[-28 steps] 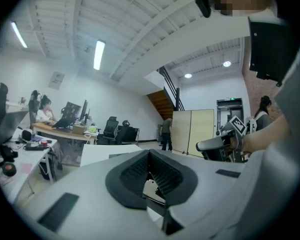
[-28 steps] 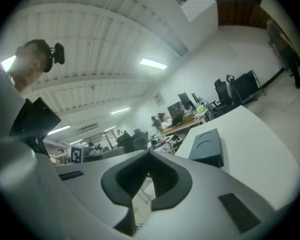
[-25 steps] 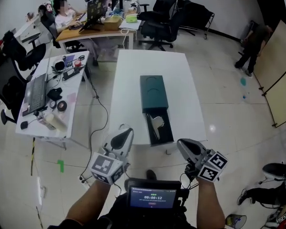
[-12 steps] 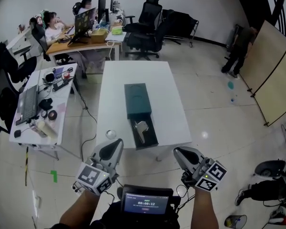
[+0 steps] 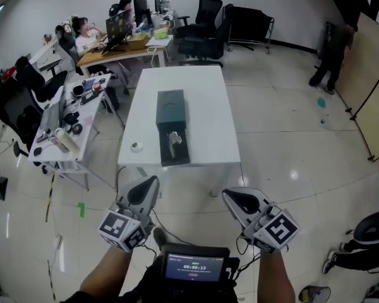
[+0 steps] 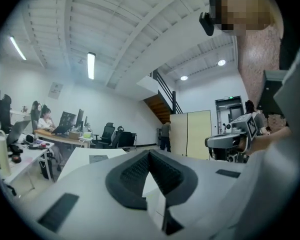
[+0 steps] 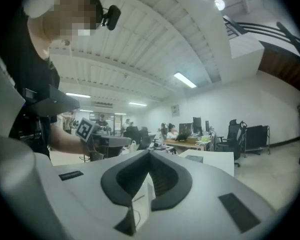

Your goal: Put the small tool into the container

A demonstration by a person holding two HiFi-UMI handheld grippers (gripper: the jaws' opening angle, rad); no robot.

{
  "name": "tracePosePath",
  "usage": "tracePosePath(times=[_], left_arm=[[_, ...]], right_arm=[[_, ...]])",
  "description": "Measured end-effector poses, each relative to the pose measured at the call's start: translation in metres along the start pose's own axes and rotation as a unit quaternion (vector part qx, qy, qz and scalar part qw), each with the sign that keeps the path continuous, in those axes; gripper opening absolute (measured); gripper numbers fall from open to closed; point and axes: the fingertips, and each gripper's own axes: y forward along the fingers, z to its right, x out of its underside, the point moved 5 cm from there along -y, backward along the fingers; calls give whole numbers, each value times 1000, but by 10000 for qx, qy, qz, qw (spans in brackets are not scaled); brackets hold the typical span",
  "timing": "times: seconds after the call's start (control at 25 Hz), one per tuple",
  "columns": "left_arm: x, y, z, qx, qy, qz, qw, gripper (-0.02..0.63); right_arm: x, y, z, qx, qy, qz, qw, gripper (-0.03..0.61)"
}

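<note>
Far left of the head view, a cluttered desk point(image 5: 63, 128) runs up toward seated people point(image 5: 82, 33) at monitors in the upper left. Lower left, the left gripper point(image 5: 153, 182) hangs over bare floor, short of the table. Its own view shows the jaws pressed together at the tip, with nothing between them.

Centre frame, the white table point(image 5: 202, 93) has a small round object point(image 5: 136, 147) near its left front edge. The dark green container point(image 5: 170, 109) lies lengthwise in the middle, its near half open like a tray. The small tool point(image 5: 175, 139), silvery, is lying inside that open half!

Bottom centre, a lit screen point(image 5: 194, 267) sits at the person's chest. Lower right, the right gripper point(image 5: 228, 196) is closed too, and empty. Upper right, a standing person point(image 5: 331, 59) bends beside a tan panel point(image 5: 372, 74).
</note>
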Motion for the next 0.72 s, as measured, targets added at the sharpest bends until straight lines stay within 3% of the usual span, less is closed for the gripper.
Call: tracePosePath(times=[0.16, 0.36, 0.72], left_arm=[[-2, -34, 71, -150, -105, -31, 9998, 9], [-2, -104, 98, -635, -43, -23, 9980, 9], [0, -238, 100, -593, 16, 175, 9981, 9]], right_arm=[[-1, -53, -24, -264, -74, 128, 9995, 9], [-4, -75, -79, -540, 109, 246, 9982, 9], [-17, -82, -195, 80, 194, 418, 9989, 9]])
